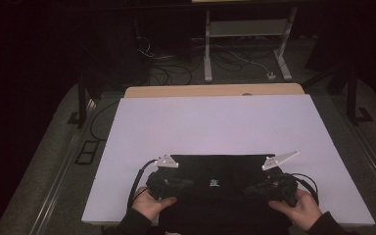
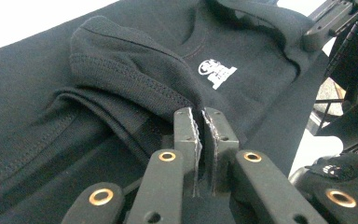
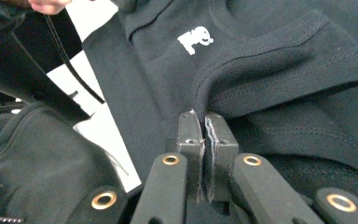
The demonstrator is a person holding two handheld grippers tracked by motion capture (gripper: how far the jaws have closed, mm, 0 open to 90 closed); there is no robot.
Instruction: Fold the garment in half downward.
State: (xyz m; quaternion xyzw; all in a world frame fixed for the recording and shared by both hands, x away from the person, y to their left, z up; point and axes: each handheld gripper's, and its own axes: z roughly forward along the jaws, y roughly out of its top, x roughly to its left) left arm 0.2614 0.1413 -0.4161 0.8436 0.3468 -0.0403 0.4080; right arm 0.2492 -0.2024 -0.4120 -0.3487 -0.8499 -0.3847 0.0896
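Observation:
A black T-shirt (image 1: pixel 214 169) with a small white logo (image 1: pixel 214 183) lies at the near edge of the white table top (image 1: pixel 215 117). My left gripper (image 1: pixel 183 184) comes in from the shirt's left side, and my right gripper (image 1: pixel 248 188) from its right side. In the left gripper view the left gripper (image 2: pixel 201 114) is shut on a raised fold of the black shirt (image 2: pixel 121 60), with the logo (image 2: pixel 217 72) just beyond. In the right gripper view the right gripper (image 3: pixel 203 119) pinches a stitched fold of the shirt (image 3: pixel 270 56) near the logo (image 3: pixel 195 41).
A wooden table edge (image 1: pixel 215 90) shows beyond the white top. Farther back a white frame (image 1: pixel 247 29) stands on the dark floor among cables (image 1: pixel 171 73). The person's dark sleeve (image 3: pixel 37 154) lies close beside the right gripper.

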